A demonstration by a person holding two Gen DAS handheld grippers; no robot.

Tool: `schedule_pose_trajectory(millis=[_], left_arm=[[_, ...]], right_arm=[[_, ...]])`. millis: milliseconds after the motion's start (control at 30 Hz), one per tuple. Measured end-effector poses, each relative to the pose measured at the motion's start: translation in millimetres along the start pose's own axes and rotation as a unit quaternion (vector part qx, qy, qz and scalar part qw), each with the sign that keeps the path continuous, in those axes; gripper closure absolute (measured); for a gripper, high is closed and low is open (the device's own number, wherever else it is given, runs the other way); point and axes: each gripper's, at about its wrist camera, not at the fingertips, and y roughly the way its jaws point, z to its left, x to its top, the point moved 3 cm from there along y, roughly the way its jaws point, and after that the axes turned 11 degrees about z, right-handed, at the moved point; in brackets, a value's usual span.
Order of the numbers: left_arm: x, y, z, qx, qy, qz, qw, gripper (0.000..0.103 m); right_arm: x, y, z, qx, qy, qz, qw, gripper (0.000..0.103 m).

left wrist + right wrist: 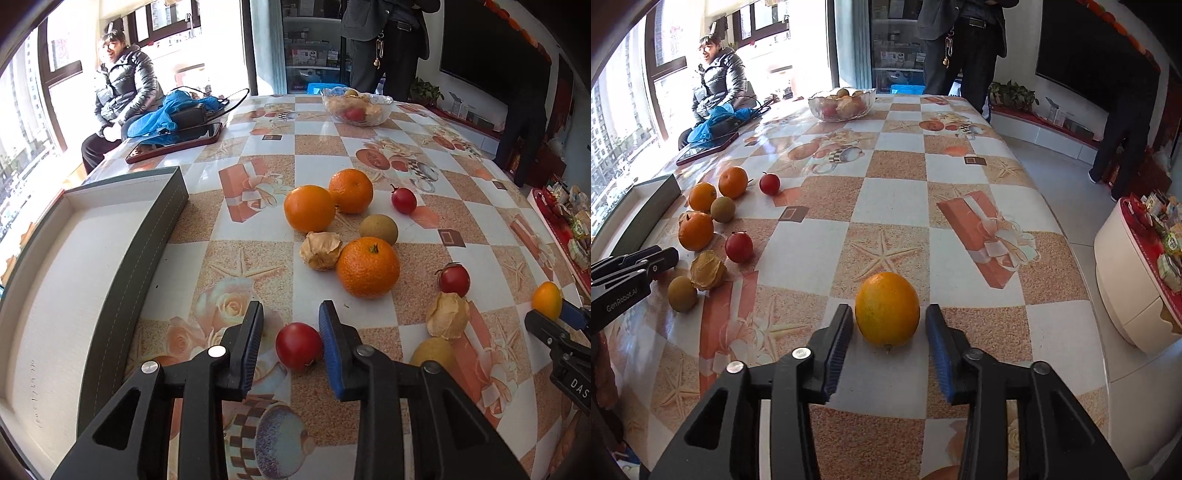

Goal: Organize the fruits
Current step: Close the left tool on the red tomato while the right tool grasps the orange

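A small red fruit (pixel 298 345) lies on the table between the fingers of my left gripper (pixel 290 314). The right pad touches it, while a gap shows at the left pad, so the gripper is open. In the right wrist view a yellow-orange fruit (pixel 887 308) rests on the table between the fingers of my right gripper (pixel 889 312). That gripper is open too, with a gap at its right pad. Ahead of the left gripper lie three oranges (pixel 367 267), two more red fruits (pixel 454 279), brown round fruits (pixel 378 229) and papery husked fruits (pixel 320 250).
An open box with grey walls (pixel 159 236) and a white floor sits at the left. At the far end stand a glass bowl (pixel 356 105) of fruit, a phone (pixel 173 142) and a blue cloth (pixel 173 114). One person sits by the window and another stands beyond the table.
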Motion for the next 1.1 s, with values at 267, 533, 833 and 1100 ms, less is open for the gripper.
schedule_pose_trajectory(millis=[267, 533, 833, 1100], left_arm=[[-0.7, 0.2, 3.2, 0.009, -0.004, 0.001, 0.9999, 0.061], [-0.9, 0.2, 3.4, 0.012, -0.003, 0.0, 0.9999, 0.06], [-0.9, 0.1, 3.3, 0.013, -0.002, 0.0, 0.9999, 0.06], [-0.9, 0.3, 3.5, 0.013, -0.003, 0.0, 0.9999, 0.06]], right_arm=[[-2.7, 1.0, -2.0, -0.002, 0.012, 0.008, 1.0, 0.023], [-2.0, 7.7, 6.4, 0.004, -0.009, 0.028, 1.0, 0.001], [-2.5, 7.6, 6.3, 0.004, -0.009, 0.028, 1.0, 0.001], [-2.4, 7.4, 6.5, 0.004, -0.009, 0.028, 1.0, 0.001]])
